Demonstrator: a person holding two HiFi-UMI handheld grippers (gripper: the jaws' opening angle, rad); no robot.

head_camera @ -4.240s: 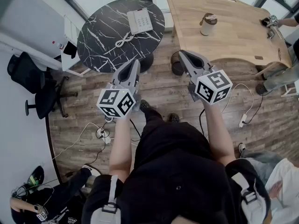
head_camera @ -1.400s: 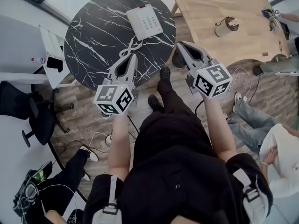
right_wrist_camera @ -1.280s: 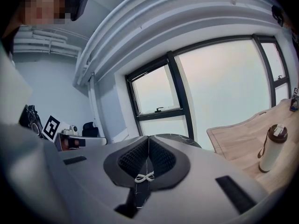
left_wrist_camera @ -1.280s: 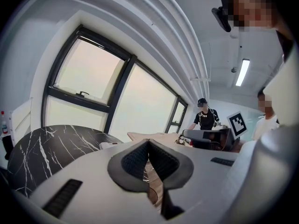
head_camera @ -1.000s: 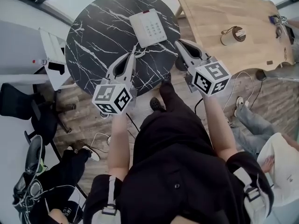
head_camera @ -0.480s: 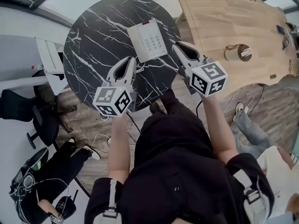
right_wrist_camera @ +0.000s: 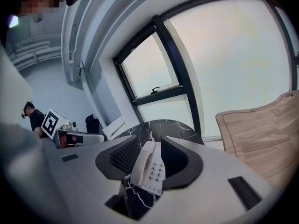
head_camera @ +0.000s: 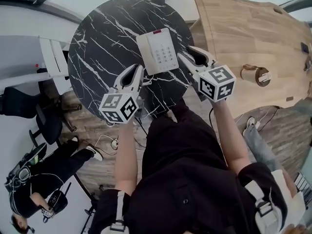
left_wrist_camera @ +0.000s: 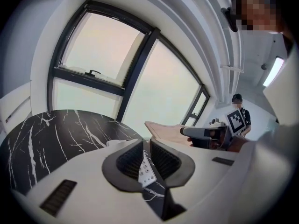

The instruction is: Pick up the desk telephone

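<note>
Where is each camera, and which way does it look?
Head view: on the person's head, looking steeply down at table, phone, arms, left tool, right tool.
Left tool view: on the left tool, along its opening jaws, nothing between them, toward windows.
Right tool view: on the right tool, along its opening jaws, phone ahead, not between them.
Shared: all show the phone; each tool view shows the other tool.

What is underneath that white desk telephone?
The telephone lies flat on a round black table with white marble veins. Its body covers the tabletop directly beneath, so anything under it cannot be seen.
</note>
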